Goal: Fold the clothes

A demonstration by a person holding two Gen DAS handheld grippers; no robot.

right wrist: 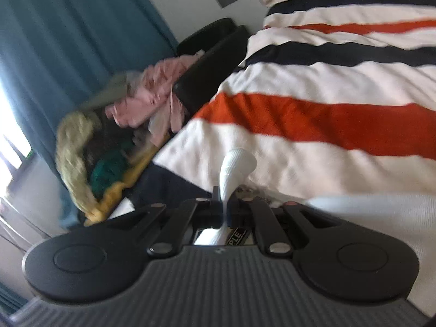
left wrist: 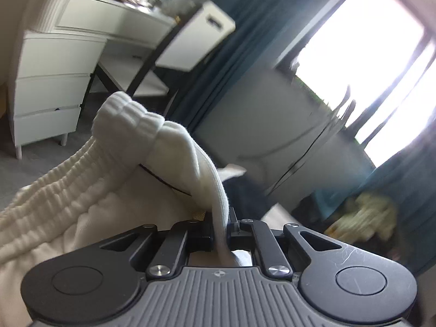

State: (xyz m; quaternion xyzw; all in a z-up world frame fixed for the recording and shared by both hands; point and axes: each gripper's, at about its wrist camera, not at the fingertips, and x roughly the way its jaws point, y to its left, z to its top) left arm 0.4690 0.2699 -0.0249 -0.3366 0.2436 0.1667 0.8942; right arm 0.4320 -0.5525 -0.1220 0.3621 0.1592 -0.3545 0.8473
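My left gripper (left wrist: 221, 230) is shut on a cream-white garment (left wrist: 81, 190) with a ribbed elastic waistband (left wrist: 128, 114). A fold of it rises from between the jaws, and the rest hangs to the left. My right gripper (right wrist: 224, 205) is shut on a white fold of the same kind of cloth (right wrist: 237, 166), which sticks up between the jaws. More white cloth (right wrist: 381, 212) spreads to the right below it, over a striped bedspread (right wrist: 327, 87).
A white dresser (left wrist: 51, 87) and desk (left wrist: 114, 21) stand at the left. Teal curtains (left wrist: 231, 62) frame a bright window (left wrist: 368, 62). A heap of clothes (right wrist: 128, 125) lies in a dark container beside the bed, under a teal curtain (right wrist: 68, 27).
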